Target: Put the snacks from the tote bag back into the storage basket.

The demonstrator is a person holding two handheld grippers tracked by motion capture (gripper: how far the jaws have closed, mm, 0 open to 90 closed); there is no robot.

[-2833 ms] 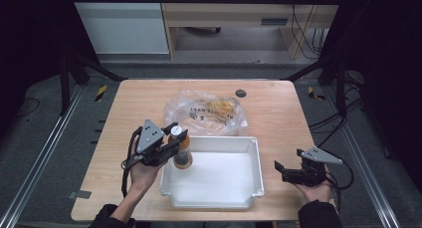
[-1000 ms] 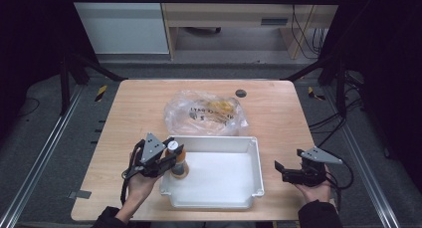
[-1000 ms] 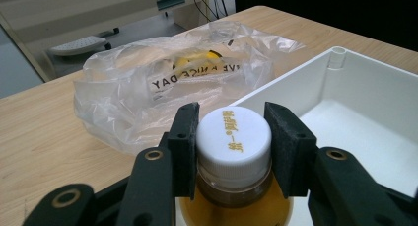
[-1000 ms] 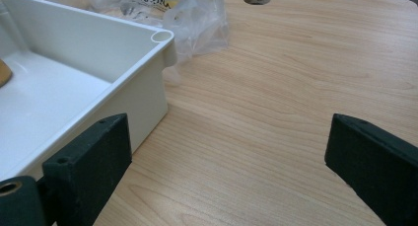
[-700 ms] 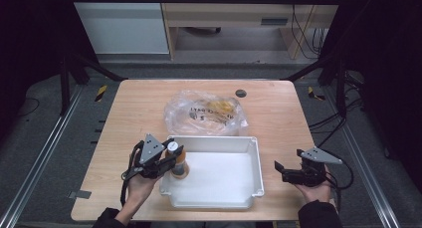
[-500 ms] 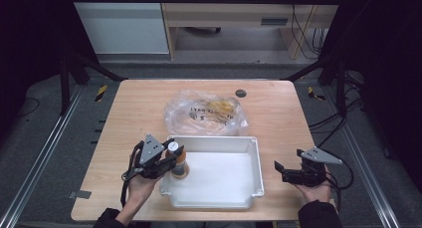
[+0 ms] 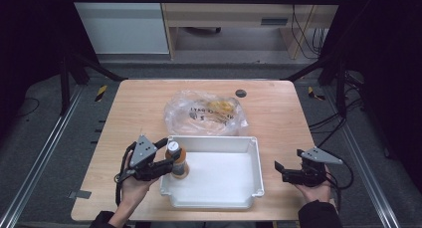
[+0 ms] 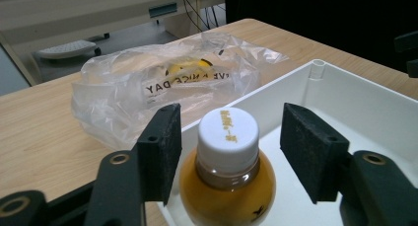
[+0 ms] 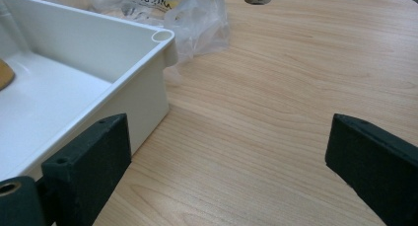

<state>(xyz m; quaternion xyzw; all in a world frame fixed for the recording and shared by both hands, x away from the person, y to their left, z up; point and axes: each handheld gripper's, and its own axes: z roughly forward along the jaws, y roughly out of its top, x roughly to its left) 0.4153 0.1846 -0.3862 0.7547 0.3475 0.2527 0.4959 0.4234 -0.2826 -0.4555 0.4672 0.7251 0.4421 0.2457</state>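
Observation:
A small bottle of orange liquid with a white cap point(image 7: 175, 161) stands upright inside the left end of the white tray point(image 7: 214, 138). My left gripper point(image 7: 169, 155) is open around it. In the left gripper view the bottle point(image 8: 226, 171) sits between the two black pads point(image 8: 160, 147), with a gap at each side of the cap. My right gripper point(image 7: 278, 171) rests on the table to the right of the tray, open with nothing between its jaws. In the right gripper view, the right gripper point(image 9: 226, 152) faces bare wood beside the tray's corner point(image 9: 162, 37).
A clear plastic bag point(image 7: 204, 111) with yellow contents and printed lettering lies just behind the tray, touching its far wall. A small dark round disc point(image 7: 241, 93) sits in the tabletop near the far edge. Bare wood lies left and right of the tray.
Since the earliest frame my left gripper has lowered the bottle into the tray's left end. In the last second nothing visibly moved. The right gripper stayed put.

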